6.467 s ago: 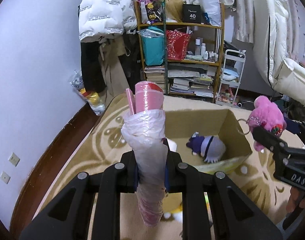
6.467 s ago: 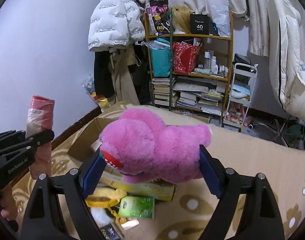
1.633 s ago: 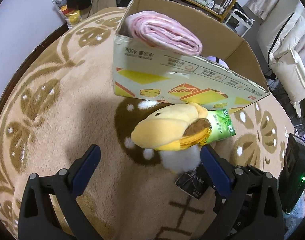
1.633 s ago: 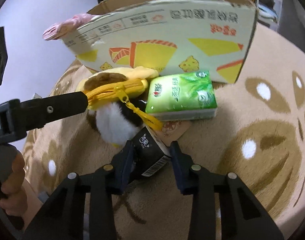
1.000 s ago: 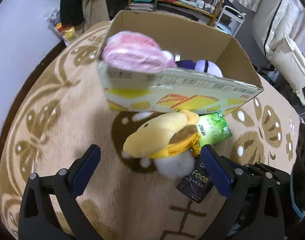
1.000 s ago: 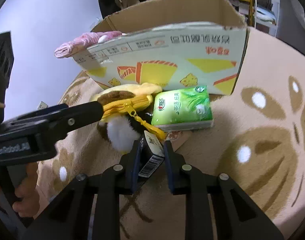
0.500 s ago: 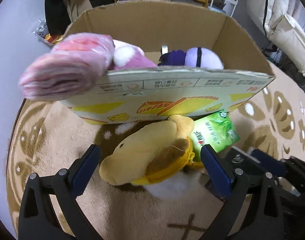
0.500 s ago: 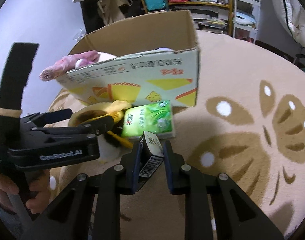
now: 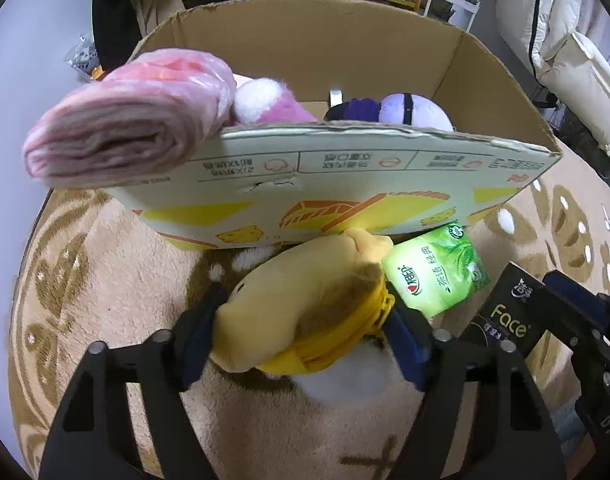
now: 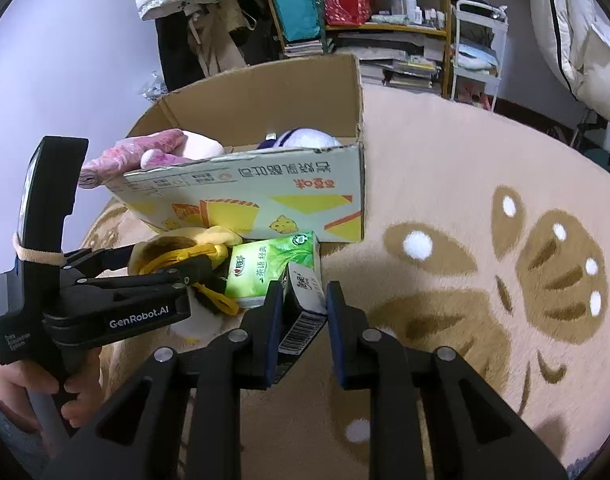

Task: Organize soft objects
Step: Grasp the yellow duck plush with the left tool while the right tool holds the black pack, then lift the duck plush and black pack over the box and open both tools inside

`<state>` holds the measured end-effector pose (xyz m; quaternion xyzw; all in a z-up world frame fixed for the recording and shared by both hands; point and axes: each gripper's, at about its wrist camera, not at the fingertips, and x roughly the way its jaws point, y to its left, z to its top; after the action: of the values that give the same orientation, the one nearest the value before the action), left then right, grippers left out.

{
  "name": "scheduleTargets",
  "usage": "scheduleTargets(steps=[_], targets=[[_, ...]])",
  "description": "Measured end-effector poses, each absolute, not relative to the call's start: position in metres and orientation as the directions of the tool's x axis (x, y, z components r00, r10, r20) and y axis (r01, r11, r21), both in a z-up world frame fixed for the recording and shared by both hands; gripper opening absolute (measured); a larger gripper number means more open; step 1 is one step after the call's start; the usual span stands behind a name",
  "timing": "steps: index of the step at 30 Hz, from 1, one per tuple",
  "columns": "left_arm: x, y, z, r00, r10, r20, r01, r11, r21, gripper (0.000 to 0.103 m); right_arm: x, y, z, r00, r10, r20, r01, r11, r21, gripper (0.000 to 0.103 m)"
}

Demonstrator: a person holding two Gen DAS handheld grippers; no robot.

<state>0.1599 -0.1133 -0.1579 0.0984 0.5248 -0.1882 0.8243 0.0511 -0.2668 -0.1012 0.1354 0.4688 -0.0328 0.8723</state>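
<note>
Now the yellow plush pouch with a zip (image 9: 305, 316) lies on the rug at the printed cardboard box's (image 9: 345, 184) six o'clock, long axis across the closing left hand-held gripper (image 9: 301, 340), while the right hand-held gripper (image 10: 301, 312) stays clenched on a black tissue pack (image 10: 301, 324).

box wall (image 9: 345, 176) blocks ahead | rug (image 10: 445, 184) right free
</note>
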Motion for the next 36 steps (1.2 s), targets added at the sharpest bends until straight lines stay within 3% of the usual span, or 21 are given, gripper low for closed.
scheduleTargets(steps=[2,9,26,31,36], targets=[[0.158,-0.112,-0.156,0.393,-0.206,-0.896,0.422,0.907,-0.024,0.064,0.052,-0.266,-0.100,0.564,0.071,-0.823,0.175,0.963,0.203,0.022],[0.148,-0.096,-0.143,0.426,-0.213,-0.879,0.403,0.915,-0.027,0.057,0.047,-0.257,-0.092,0.595,0.058,-0.801,0.137,0.976,0.172,0.022],[0.107,-0.063,-0.091,0.553,-0.190,-0.811,0.342,0.940,0.012,0.055,0.032,-0.259,-0.052,0.702,-0.001,-0.712,0.159,0.975,0.156,0.022],[0.096,-0.055,-0.055,0.622,-0.224,-0.750,0.332,0.943,-0.007,0.055,0.032,-0.261,-0.028,0.753,-0.002,-0.658,0.144,0.976,0.161,0.022],[0.093,-0.061,-0.027,0.697,-0.208,-0.686,0.336,0.940,0.056,0.055,0.038,-0.264,-0.009,0.788,0.001,-0.616,0.132,0.976,0.171,0.022]])
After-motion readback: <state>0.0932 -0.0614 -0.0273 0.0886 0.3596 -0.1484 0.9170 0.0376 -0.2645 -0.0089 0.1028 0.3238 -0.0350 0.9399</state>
